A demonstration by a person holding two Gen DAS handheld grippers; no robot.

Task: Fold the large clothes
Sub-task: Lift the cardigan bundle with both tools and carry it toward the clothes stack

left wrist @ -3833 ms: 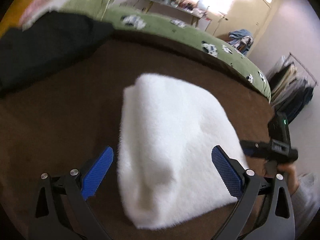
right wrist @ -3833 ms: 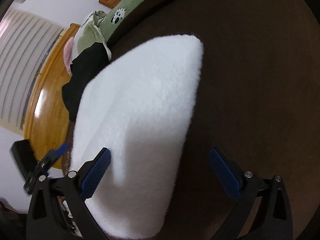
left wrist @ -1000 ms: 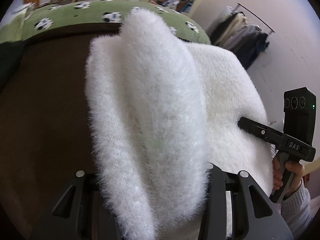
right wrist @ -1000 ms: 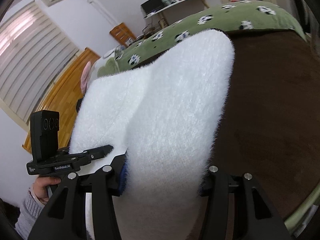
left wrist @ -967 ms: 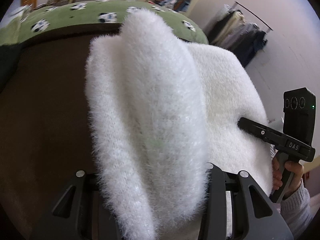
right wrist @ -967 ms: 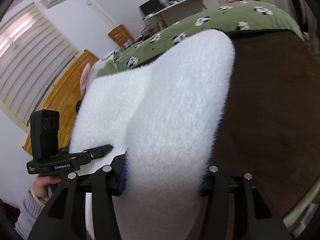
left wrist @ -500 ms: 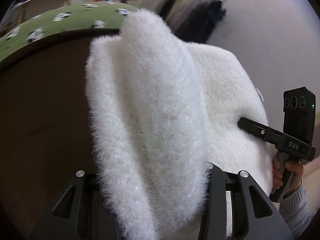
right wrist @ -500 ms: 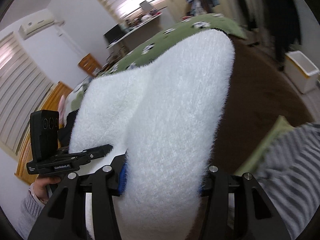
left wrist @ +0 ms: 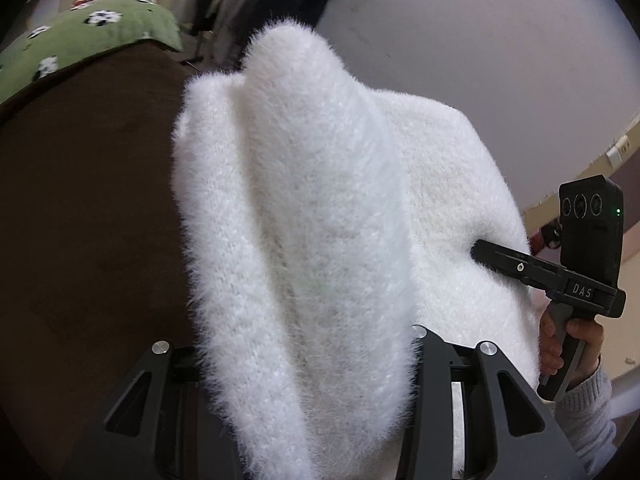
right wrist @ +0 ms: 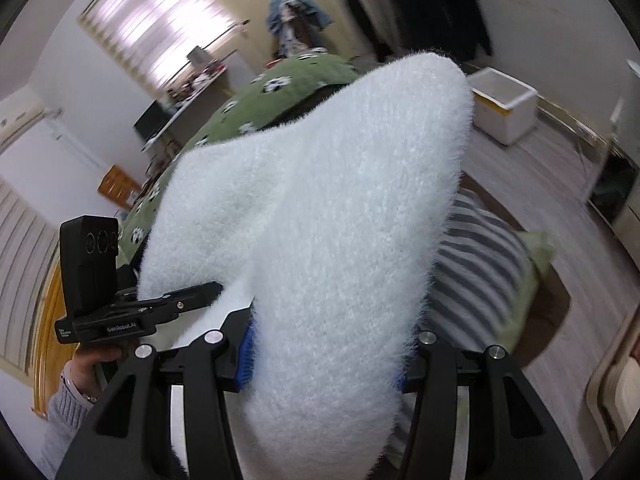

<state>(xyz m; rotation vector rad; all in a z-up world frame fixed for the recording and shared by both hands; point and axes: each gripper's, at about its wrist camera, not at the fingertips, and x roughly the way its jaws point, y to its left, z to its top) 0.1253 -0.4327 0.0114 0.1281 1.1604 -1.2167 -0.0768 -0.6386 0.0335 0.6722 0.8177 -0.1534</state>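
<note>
A folded fluffy white garment is held up off the bed between both grippers. My left gripper is shut on one end of it; its pads are buried in the fleece. My right gripper is shut on the other end, with blue pads just showing. The right gripper also shows in the left wrist view, and the left gripper in the right wrist view.
A brown blanket covers the bed, with a green patterned quilt behind it. A folded grey-striped garment lies below the white one. A white box stands on the wood floor. Dark clothes hang by the wall.
Both grippers have swung to the right with the white garment held between them. The view has turned from the bed toward the wall and floor, and the striped garment has come into sight.
</note>
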